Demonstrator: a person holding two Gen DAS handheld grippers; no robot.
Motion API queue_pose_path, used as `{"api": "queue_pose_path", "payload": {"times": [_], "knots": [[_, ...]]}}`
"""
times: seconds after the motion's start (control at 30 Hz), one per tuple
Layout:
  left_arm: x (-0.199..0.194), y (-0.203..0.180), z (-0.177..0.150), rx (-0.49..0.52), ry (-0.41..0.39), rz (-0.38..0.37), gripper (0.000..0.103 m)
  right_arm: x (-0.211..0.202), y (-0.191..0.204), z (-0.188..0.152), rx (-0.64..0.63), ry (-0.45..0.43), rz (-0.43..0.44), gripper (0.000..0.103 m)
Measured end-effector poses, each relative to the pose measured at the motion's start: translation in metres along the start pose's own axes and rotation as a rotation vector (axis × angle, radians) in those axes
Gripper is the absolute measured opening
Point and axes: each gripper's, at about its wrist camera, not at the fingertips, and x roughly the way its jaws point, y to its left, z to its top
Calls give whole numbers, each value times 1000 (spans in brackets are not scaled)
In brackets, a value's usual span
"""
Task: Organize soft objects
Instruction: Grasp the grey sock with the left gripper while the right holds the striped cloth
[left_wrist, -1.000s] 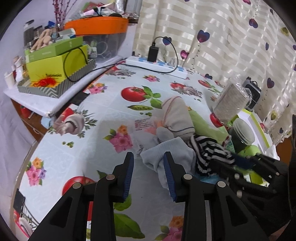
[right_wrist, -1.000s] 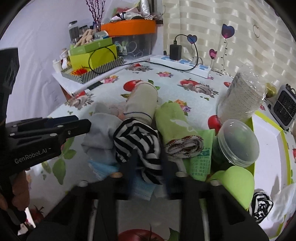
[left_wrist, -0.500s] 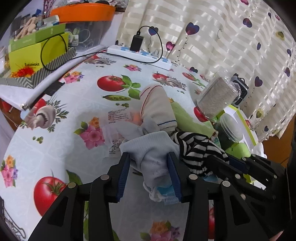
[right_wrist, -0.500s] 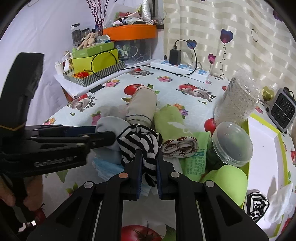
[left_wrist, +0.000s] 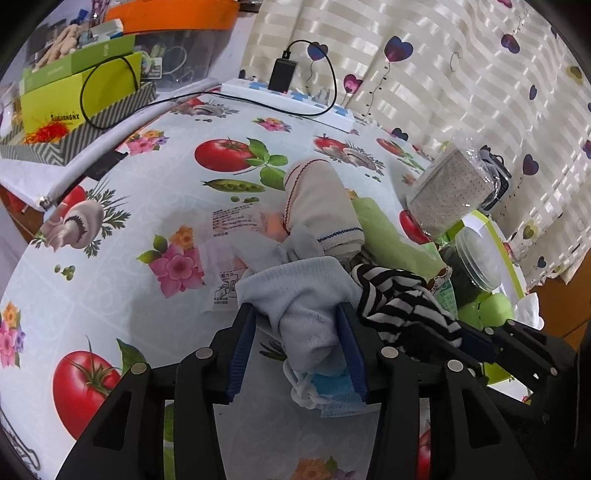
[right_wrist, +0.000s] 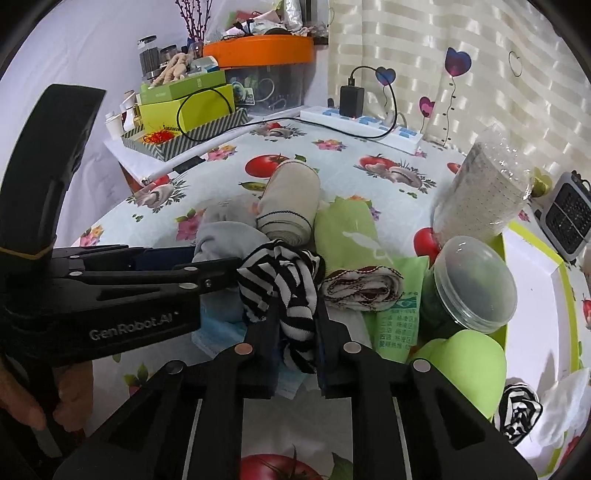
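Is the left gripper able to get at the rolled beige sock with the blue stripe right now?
Probably not directly: the left gripper, jaws opening, has the pale grey sock between its pads, and that bundle lies in front of the rolled beige sock.

My pale blue sock (left_wrist: 303, 295) lies bunched mid-table. My striped sock (right_wrist: 291, 284) sits crumpled beside it. The beige sock (right_wrist: 291, 206) lies behind both.
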Motion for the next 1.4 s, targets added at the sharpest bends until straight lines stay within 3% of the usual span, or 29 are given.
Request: {"api": "queue_pose_path", "payload": {"times": [0.1, 0.17, 0.27, 0.73, 1.07, 1.3, 1.4], "knots": [[-1, -4, -1, 10, -17, 16, 42, -6, 0, 0, -3, -17, -8, 13], [-5, -5, -2, 15, -29, 15, 31, -13, 0, -1, -6, -32, -12, 12], [-10, -8, -4, 23, -49, 24, 27, -23, 0, -2, -7, -59, -14, 12], [-63, -22, -8, 74, -172, 126, 24, -86, -11, -10, 43, -210, -16, 12], [-86, -27, -13, 97, -211, 81, 17, -108, -22, -23, 81, -249, -32, 12], [-89, 3, -18, 43, -205, 89, 17, -107, -29, -28, 102, -240, -28, 12], [-89, 14, -21, 29, -191, 74, 22, -106, -28, -30, 99, -237, -22, 12]]}}
